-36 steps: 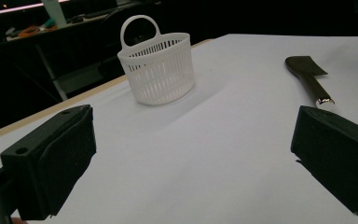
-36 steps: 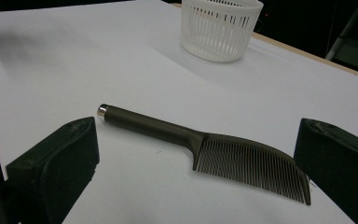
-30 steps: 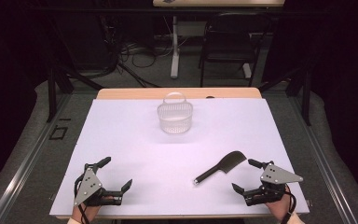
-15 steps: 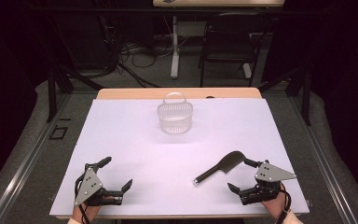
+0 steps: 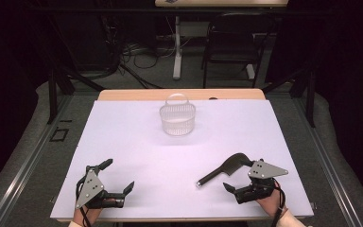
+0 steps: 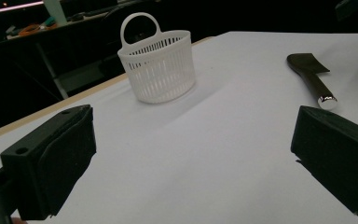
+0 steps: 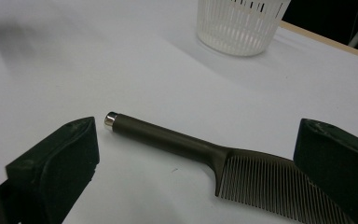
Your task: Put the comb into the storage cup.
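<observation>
The right tool lies low at the near right corner of the surface, its jaws spread wide and pointing left toward the middle, the grey plate on top tilted up. The person's hand grips it from behind, the wrist coming in from the bottom edge with the cable trailing beside it. In the right gripper view the two black jaws stand to either side of the dark comb: the handle's silver-capped end sits just beside the left jaw, and the toothed part runs under the right jaw. Whether either jaw touches the comb cannot be told. From above, the comb lies aslant, handle toward the person's left, head just beside the right tool.

The left tool rests at the near left corner, jaws spread, holding nothing, well apart from the comb. Its hand holds it from below the surface's near edge.

The white slatted basket stands upright near the far middle of the surface, handle up.

Against a second ago, the right tool has moved left and forward, closing on the comb's head; the left tool has barely shifted.
</observation>
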`<state>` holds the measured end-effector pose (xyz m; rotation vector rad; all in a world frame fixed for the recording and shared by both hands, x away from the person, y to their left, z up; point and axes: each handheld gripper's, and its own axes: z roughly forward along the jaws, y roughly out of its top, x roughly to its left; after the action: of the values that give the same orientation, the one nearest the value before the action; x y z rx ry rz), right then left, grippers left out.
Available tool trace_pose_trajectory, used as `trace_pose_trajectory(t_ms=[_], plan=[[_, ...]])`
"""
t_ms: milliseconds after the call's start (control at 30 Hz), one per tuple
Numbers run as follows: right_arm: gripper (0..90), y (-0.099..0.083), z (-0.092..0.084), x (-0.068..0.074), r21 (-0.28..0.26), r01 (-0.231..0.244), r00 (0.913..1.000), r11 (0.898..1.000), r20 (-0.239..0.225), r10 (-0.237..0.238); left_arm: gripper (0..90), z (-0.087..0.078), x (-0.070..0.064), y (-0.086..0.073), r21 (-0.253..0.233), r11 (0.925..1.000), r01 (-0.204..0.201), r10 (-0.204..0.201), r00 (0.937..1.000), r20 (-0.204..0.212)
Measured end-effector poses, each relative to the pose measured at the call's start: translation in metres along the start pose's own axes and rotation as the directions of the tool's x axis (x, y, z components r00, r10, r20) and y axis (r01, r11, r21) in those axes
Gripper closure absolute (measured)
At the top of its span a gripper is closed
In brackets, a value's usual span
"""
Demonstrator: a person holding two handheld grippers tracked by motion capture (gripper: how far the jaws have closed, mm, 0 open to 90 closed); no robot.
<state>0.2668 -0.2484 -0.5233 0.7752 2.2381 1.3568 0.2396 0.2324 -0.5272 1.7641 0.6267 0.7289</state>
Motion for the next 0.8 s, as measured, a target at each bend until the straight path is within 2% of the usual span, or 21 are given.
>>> trace_pose_trajectory(t_ms=[800], plan=[[0.0,0.009,0.023,0.007,0.048,0.019,0.9994,0.999,-0.031,-0.018,0.0,0.0,0.0,0.0,0.01,0.9999,0.001,-0.001,1.0,-0.009]])
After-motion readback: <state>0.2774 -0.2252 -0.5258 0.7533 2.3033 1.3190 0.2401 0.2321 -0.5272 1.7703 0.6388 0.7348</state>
